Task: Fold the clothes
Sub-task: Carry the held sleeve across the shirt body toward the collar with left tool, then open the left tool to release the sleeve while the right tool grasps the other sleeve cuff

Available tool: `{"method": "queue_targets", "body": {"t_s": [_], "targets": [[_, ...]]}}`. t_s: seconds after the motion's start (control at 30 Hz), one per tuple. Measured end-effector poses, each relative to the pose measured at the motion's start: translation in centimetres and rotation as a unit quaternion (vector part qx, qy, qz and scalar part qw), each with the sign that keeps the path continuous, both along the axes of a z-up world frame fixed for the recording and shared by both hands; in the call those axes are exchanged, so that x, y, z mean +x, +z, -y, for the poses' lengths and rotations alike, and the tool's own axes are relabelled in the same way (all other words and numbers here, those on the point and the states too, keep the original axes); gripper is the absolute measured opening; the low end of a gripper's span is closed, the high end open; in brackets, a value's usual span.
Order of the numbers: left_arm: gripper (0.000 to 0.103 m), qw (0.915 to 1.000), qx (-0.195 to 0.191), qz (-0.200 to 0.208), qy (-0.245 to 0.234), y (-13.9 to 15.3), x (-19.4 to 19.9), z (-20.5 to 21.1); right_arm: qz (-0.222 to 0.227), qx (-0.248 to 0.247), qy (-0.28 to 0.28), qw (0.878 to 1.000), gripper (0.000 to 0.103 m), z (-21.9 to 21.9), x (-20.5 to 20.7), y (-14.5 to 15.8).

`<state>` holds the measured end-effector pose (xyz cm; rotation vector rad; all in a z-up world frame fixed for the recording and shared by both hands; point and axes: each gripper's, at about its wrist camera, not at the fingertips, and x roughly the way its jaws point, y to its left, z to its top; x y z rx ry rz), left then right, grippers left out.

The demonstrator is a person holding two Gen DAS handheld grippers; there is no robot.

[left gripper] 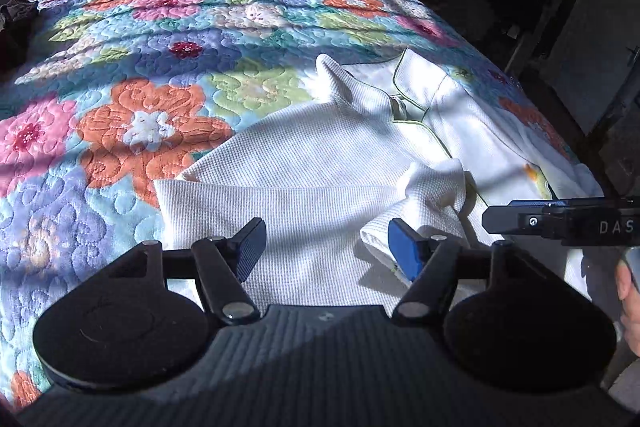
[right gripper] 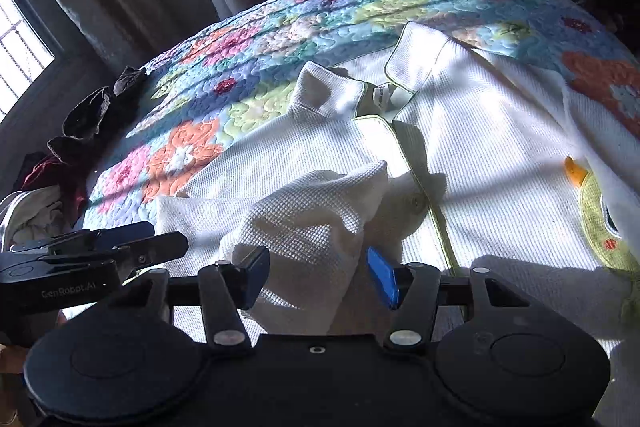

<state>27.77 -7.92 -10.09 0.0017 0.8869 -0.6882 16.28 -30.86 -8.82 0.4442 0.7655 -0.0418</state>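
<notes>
**Inspector:** Left wrist view first. What do you note?

**Onlooker:** A white shirt [left gripper: 320,163] lies on the flowered quilt [left gripper: 132,131], filling the centre and right of the frame, collar toward the top. The left gripper [left gripper: 328,247] sits low in the centre, jaws standing apart, nothing between them. A raised bunch of sleeve [left gripper: 434,187] lies just beside its right pad. The right gripper [left gripper: 560,223] comes in at the right edge; from here I cannot tell how its jaws stand.

**Inspector:** And the right wrist view?

**Onlooker:** The right gripper [right gripper: 320,275] is parted, with the sleeve [right gripper: 316,215] humped up between the fingers; no pinch is visible. The left gripper [right gripper: 92,247] shows at the left edge. Dark clothes [right gripper: 92,115] are piled at the upper left.

**Inspector:** Step in hand?

**Onlooker:** In my judgement, folding the sleeve across the body. The next move calls for closing on the cuff, carrying it over flat, and smoothing the bunch.
</notes>
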Motion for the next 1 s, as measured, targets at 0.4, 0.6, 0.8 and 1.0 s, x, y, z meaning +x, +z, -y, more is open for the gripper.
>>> {"method": "queue_targets", "body": {"t_s": [0.4, 0.6, 0.8, 1.0], "targets": [[0.068, 0.9967, 0.064, -0.049, 0.013, -3.8, -0.4, -0.4, -0.080, -0.241, 0.129, 0.959, 0.045, -7.7, 3.0, -4.4], [0.071, 0.9936, 0.103, -0.043, 0.018, -4.5, -1.0, -0.3, -0.006, -0.197, -0.028, 0.980, 0.006, -1.3, -0.1, -0.7], [0.072, 0.9912, 0.126, -0.033, 0.023, -5.0, -1.5, -0.3, -0.057, -0.139, -0.140, 0.979, 0.022, 4.2, -2.6, -1.3], [0.072, 0.9906, 0.129, -0.019, 0.039, -3.8, -1.2, -1.0, -0.106, -0.153, -0.161, 0.969, 0.031, 5.6, -2.1, -2.6]]}}
